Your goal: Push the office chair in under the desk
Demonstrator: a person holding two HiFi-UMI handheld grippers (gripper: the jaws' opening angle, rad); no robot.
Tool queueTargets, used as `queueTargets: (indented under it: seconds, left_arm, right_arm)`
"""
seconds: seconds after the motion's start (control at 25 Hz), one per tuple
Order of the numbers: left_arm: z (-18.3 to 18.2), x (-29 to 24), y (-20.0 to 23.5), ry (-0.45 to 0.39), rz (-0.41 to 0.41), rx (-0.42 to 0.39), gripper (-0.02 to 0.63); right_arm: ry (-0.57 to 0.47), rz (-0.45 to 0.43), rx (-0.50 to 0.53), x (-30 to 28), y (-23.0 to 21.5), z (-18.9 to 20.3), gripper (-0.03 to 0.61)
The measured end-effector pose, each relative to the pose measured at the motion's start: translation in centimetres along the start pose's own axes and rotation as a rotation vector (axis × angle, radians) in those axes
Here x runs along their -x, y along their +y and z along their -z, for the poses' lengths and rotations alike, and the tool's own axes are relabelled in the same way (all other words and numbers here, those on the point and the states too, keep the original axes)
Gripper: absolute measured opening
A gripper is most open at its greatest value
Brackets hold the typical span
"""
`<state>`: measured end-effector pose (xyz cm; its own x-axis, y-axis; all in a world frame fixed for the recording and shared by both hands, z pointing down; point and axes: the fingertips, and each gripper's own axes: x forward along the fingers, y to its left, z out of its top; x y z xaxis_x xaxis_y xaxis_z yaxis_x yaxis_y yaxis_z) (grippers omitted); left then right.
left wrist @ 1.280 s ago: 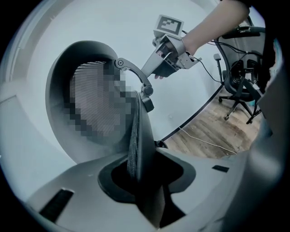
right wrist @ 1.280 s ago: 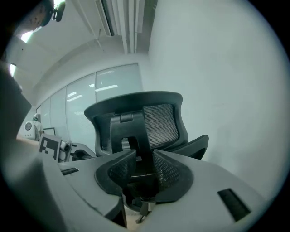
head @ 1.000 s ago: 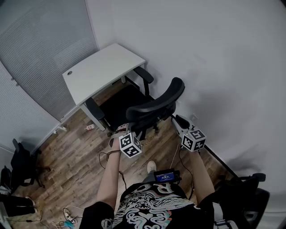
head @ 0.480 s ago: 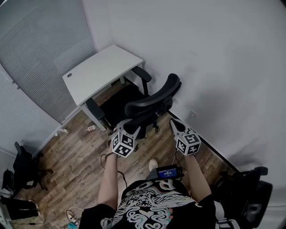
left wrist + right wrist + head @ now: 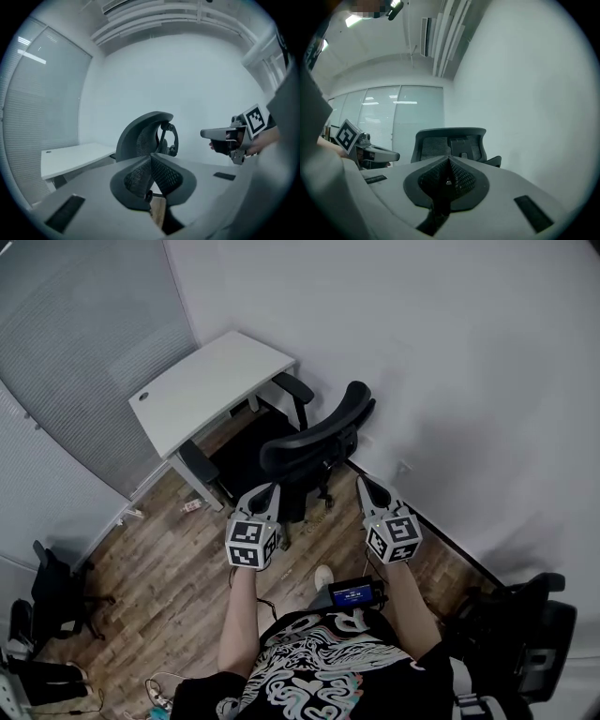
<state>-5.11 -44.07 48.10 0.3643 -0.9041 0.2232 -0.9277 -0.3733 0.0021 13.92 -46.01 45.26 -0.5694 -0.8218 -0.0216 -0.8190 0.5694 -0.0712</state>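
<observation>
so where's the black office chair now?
Head view, centre: black office chair sits against the white desk's near edge, backrest toward the camera, wall on its right.

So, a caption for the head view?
Left gripper, jaws just closed empty, and shut right gripper held behind the office chair at the desk.

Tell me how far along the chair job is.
Done: the chair faces the desk, its seat near the desk's edge. In hand: both grippers sit behind the backrest, apart from it. The left hand-held gripper has just been closing on nothing, and the right hand-held gripper is shut and empty. Left: the backrest stands well out from the desk, so the push looks unfinished.
</observation>
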Motion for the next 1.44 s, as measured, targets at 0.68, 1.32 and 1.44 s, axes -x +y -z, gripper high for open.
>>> queueTargets:
  seconds: [0.68,1.32,1.44]
  left_arm:
    - [-1.8,1.2,0.0,-0.106,-0.051,0.050,0.028]
    - [-1.7,0.7,0.5,-0.092,-0.109,-0.011,0.029]
    - [-2.5,-0.1,0.6,-0.125,-0.123,0.007,0.028]
  right_arm:
    - [0.026,0.000,-0.007,0.4,0.6,-0.1,0.005]
    - [0.007,-0.021,-0.024,0.3,0.4,-0.5,0.005]
    - [-0.007,-0.015,-0.015,0.2,-0.2,-1.2,0.005]
